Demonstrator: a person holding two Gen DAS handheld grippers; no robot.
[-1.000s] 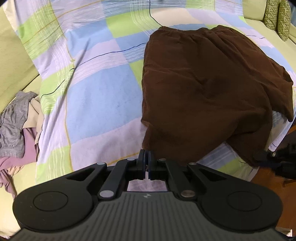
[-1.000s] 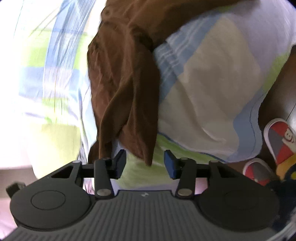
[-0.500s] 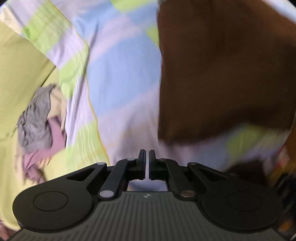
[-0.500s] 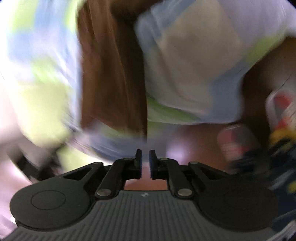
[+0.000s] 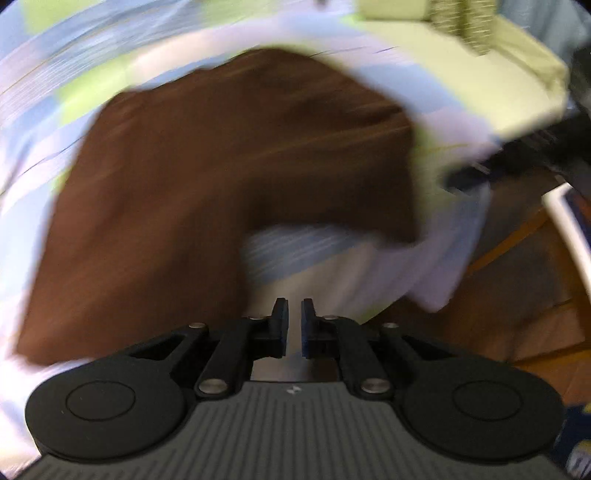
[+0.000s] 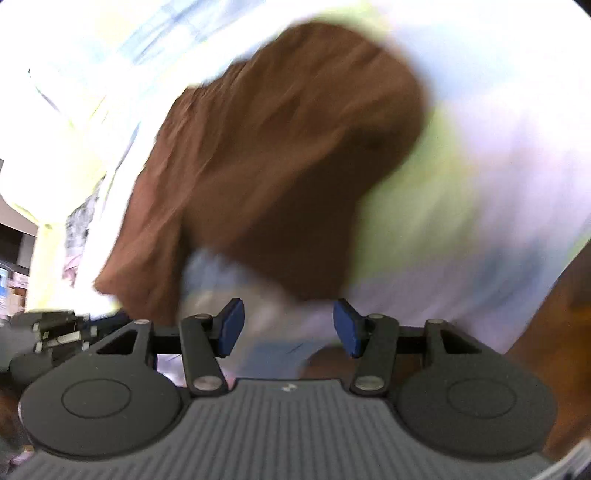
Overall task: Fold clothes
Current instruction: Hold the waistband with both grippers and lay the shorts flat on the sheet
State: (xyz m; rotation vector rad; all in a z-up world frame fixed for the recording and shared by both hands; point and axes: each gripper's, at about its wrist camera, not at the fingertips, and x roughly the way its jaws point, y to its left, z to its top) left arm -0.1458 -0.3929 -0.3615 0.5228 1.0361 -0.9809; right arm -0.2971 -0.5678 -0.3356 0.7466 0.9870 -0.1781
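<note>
Brown shorts [image 5: 221, 166] lie spread on a checked bedsheet [image 5: 314, 251], with the leg ends hanging toward the bed's near edge. Both views are motion-blurred. My left gripper [image 5: 293, 325] hangs just off the near edge of the bed, its jaws a narrow gap apart with nothing between them. The shorts also show in the right wrist view [image 6: 288, 166]. My right gripper [image 6: 289, 326] is open and empty, just in front of the hanging lower hem of the shorts.
A green pillow [image 5: 461, 22] and yellow-green bedding [image 5: 480, 92] lie at the far right. Wooden floor [image 5: 517, 332] shows to the right below the bed edge. A pile of other clothes [image 6: 79, 229] lies at the left in the right wrist view.
The left gripper swung right, from the bare sheet to the shorts' leg ends, and its jaws parted slightly. The right gripper shut briefly, then opened wide again and drew back from the cloth.
</note>
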